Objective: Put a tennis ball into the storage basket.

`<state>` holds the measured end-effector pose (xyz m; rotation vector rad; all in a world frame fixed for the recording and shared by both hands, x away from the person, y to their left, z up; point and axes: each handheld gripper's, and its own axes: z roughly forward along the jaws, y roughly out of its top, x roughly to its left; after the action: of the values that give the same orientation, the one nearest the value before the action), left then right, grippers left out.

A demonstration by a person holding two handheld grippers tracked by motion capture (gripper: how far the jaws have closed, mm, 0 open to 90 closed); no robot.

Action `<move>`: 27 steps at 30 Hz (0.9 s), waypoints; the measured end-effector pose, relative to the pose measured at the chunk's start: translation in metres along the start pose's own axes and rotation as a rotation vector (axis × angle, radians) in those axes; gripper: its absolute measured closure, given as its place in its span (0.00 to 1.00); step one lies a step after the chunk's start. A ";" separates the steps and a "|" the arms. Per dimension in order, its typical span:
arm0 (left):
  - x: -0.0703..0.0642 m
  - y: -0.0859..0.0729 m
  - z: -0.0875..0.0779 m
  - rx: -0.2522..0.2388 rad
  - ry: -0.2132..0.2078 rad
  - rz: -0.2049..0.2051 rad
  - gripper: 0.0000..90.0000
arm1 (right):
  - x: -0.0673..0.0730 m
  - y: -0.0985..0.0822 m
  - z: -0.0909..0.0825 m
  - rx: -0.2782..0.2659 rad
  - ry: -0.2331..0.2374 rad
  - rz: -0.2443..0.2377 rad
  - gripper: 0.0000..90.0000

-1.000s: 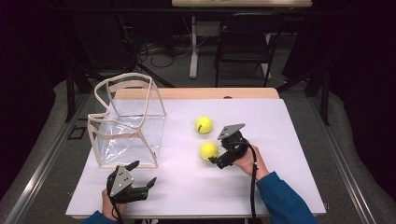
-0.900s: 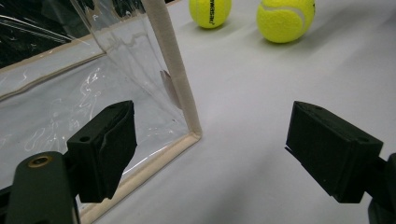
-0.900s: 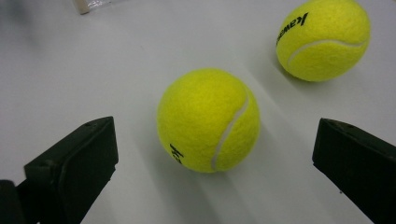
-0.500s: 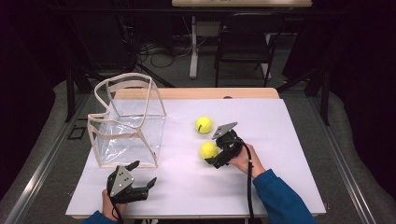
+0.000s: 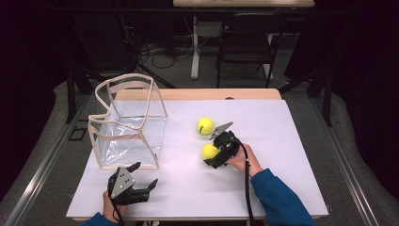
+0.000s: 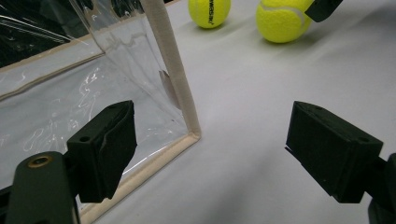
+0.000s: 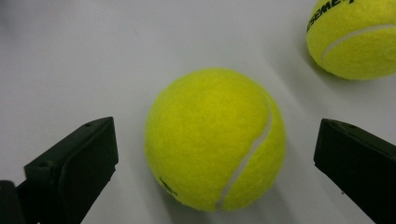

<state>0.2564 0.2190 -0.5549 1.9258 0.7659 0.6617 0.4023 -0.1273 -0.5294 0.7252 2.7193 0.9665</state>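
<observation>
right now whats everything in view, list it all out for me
tennis balls: 2, yellow-green, right of table centre; the near tennis ball sits between the right gripper's open jaws, the far tennis ball lies just beyond it
clear bag: 1, transparent with beige trim, standing open on the table's left side
table: 1, white top with a wooden far edge
chair: 1, black, on the floor behind the table
left gripper: 1, black, open, at the near left table edge by the bag's corner
right gripper: 1, black, open around the near tennis ball
sleeve: 1, blue, right arm
</observation>
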 end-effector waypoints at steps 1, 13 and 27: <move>0.000 0.000 0.000 -0.001 -0.002 0.000 0.18 | 0.000 0.000 0.001 0.002 0.001 0.002 0.00; 0.000 0.000 0.000 0.000 -0.002 0.001 0.18 | 0.000 0.001 0.007 0.021 0.007 0.003 0.00; 0.000 0.000 0.000 0.000 -0.001 0.001 0.18 | 0.000 -0.001 0.015 0.054 0.000 0.000 0.12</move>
<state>0.2564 0.2191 -0.5549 1.9265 0.7643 0.6613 0.4066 -0.1199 -0.5413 0.7344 2.7551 0.8964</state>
